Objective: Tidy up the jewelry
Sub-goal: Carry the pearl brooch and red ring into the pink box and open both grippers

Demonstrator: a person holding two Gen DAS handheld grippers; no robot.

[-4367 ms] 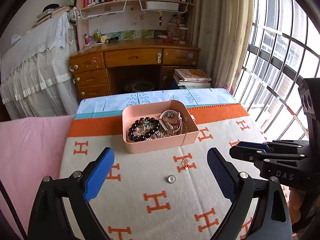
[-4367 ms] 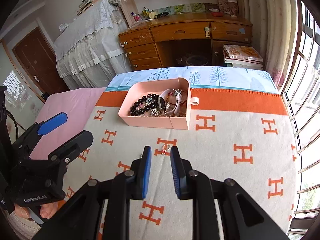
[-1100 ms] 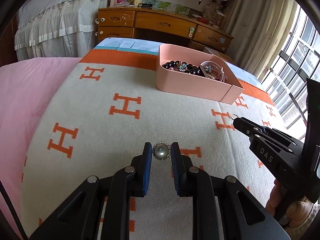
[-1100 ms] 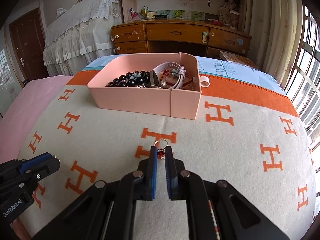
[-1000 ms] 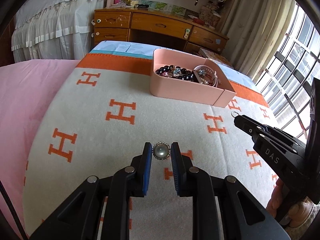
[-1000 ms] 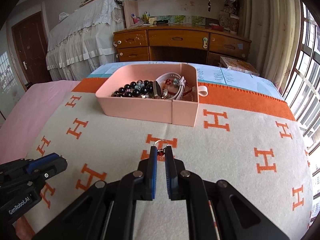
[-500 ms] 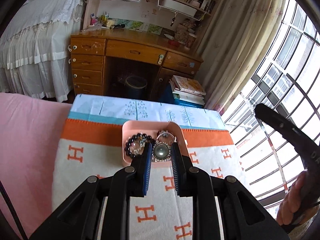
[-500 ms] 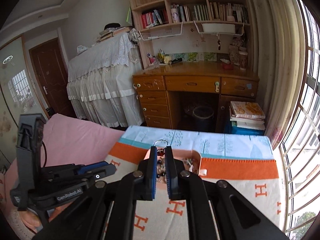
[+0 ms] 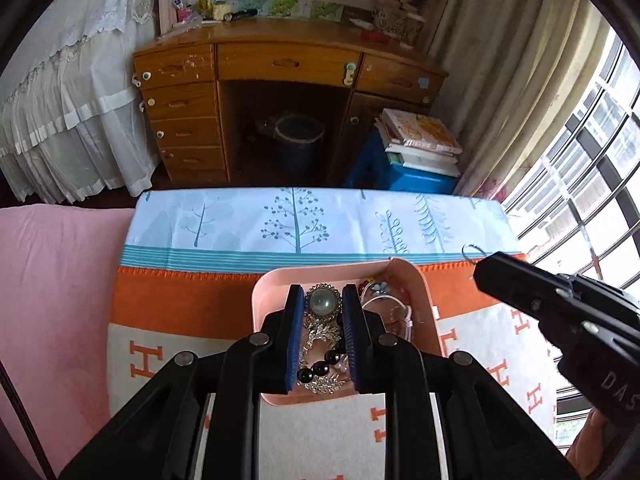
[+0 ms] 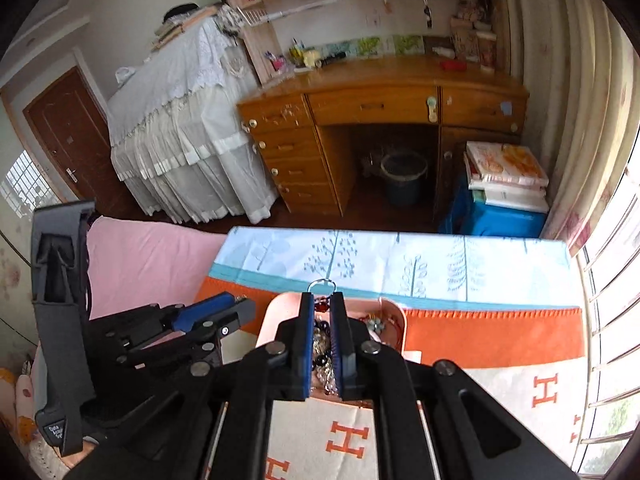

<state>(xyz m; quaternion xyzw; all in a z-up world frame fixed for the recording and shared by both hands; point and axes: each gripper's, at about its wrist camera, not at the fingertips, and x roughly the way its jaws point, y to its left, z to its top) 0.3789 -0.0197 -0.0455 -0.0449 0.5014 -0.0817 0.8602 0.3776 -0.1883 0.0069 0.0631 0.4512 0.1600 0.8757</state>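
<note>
Both grippers hang directly above the pink tray (image 9: 416,280): left gripper (image 9: 322,306) clamps a pearl brooch (image 9: 323,302), right gripper (image 10: 321,309) pinches a ringed charm (image 10: 321,288).

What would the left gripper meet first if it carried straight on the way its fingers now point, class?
Probably the jewelry already heaped in the pink tray. The left gripper, shut on the pearl brooch, points down into it, over the black bead bracelet. Depth is uncertain in this fisheye view.

Beneath your left gripper (image 9: 322,304), the pink box (image 9: 262,300) is crowded with beads (image 9: 320,366); your right gripper (image 9: 486,266) flanks it, blanket (image 9: 160,304) lies bare leftward.
</note>
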